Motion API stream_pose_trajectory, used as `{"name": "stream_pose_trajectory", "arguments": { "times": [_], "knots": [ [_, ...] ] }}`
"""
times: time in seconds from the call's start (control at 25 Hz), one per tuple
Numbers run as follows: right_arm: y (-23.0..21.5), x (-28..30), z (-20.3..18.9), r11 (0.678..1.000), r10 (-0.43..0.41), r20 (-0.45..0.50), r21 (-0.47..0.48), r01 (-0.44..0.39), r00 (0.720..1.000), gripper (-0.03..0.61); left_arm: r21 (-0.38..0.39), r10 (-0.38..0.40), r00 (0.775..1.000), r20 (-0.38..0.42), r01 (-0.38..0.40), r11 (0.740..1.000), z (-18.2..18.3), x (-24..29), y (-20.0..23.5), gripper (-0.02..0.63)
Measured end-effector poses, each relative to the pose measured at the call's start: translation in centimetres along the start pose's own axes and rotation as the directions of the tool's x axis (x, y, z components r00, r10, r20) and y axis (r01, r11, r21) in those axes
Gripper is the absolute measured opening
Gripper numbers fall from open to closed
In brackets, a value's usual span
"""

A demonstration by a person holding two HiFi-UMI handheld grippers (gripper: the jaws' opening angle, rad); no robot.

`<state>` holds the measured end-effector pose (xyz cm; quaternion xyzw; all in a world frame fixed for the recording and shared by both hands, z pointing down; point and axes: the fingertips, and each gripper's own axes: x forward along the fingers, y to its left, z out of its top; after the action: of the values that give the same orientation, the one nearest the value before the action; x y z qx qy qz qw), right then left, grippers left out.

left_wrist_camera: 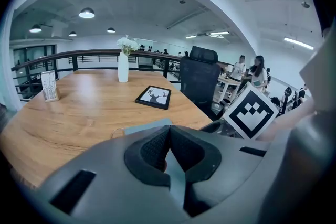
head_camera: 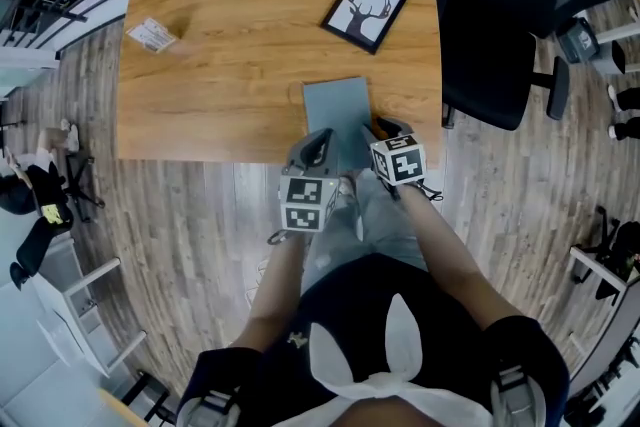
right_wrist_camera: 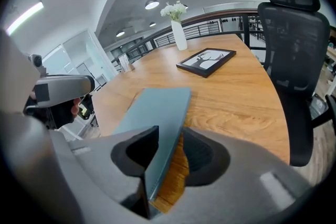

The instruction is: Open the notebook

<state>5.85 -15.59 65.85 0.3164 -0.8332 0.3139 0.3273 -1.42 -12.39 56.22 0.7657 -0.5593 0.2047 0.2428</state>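
The left gripper (head_camera: 318,143) sits at the notebook's near-left corner. Its jaws are pinched together on what looks like a sliver of the near edge. The grey-blue notebook (head_camera: 338,110) is closed and lies at the near edge of the counter (head_camera: 230,45), with its long axis running straight away from the person. The right gripper (head_camera: 385,130) is at the near-right corner with its jaws wide. The notebook's right edge passes between them, with neither pad pressing on it. That edge lies directly ahead of the right gripper, so lifting the cover likely falls to that hand while the left steadies.
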Motion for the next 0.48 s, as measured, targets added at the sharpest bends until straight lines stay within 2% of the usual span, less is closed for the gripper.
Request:
{"name": "stream_pose_trajectory", "arguments": {
  "times": [0.48],
  "knots": [
    [-0.2, 1.6, -1.1, 0.997, 0.058, -0.054, 0.058, -0.054, 0.997, 0.143, -0.024, -0.001, 0.999, -0.054, 0.0, 1.0, -1.0, 0.8, 0.1, 0.017]
  ]
}}
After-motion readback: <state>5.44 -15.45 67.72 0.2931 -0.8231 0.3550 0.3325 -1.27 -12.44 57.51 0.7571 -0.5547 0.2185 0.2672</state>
